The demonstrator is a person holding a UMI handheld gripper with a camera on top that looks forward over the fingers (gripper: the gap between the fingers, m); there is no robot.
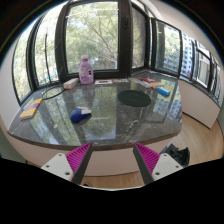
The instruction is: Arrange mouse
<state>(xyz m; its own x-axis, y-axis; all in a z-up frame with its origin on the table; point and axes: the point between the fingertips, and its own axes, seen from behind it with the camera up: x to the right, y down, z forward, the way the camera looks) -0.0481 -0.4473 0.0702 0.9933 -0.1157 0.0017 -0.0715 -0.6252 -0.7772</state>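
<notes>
A blue mouse (80, 116) lies on the marbled grey table (110, 125), on its left side near the front edge. A round dark mouse pad (133, 99) lies further back, to the mouse's right. My gripper (112, 158) is open and empty, well short of the table. Its pink-padded fingers (78, 157) stand wide apart, with only the table's wooden front panel and floor between them. The mouse is beyond the fingers, slightly left of the left one.
A pink bottle (86, 70) stands at the table's back by the windows. Coloured boxes and sponges (31, 109) lie along the left edge, more items (157, 85) at the right rear. A dark object (177, 155) lies on the floor at right.
</notes>
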